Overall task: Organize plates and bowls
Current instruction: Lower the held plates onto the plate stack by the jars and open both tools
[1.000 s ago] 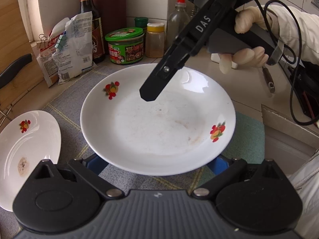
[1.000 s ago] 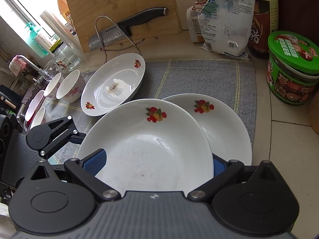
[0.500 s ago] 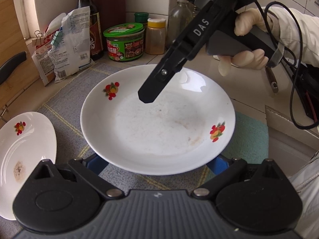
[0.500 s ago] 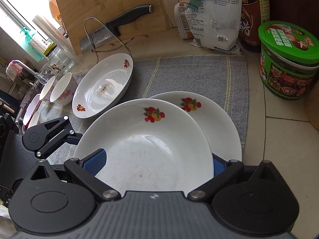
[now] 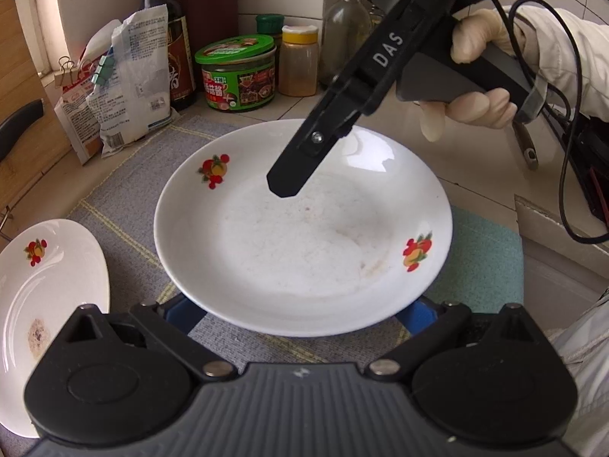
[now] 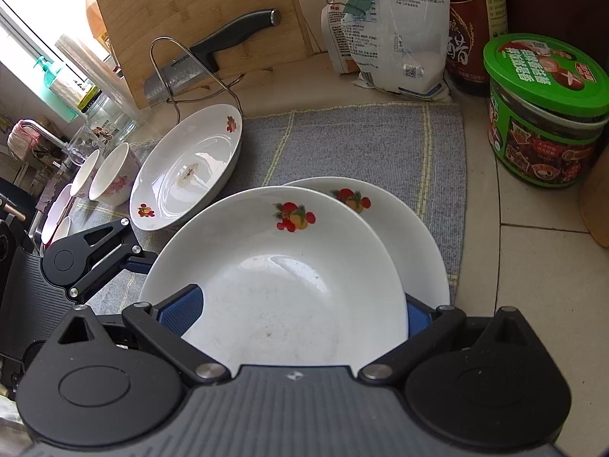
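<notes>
A white plate with fruit prints (image 5: 304, 236) (image 6: 285, 297) rides on my left gripper (image 5: 300, 310). Its rim covers both blue pads, which sit spread under it against the base. In the right wrist view one of the left fingers (image 6: 139, 258) reaches beneath this plate's left edge. My right gripper (image 6: 304, 312) is open over the plate's far side, with one pad above the inside and the other outside the rim. Its black finger (image 5: 293, 175) hangs over the plate. A second matching plate (image 6: 418, 251) lies on the grey mat (image 6: 361, 141), partly beneath the carried one.
A third plate with a dirty spot (image 5: 45, 285) (image 6: 190, 171) lies on the mat's left, with small bowls (image 6: 114, 179) beyond it. A knife (image 6: 213, 57) rests on a wire rack against the wooden board. A green-lidded jar (image 6: 544, 114), bags and bottles line the back wall.
The carried plate and both grippers have drifted together across the mat. Less of the plate lying underneath shows in the right wrist view. The jaws look the same.
</notes>
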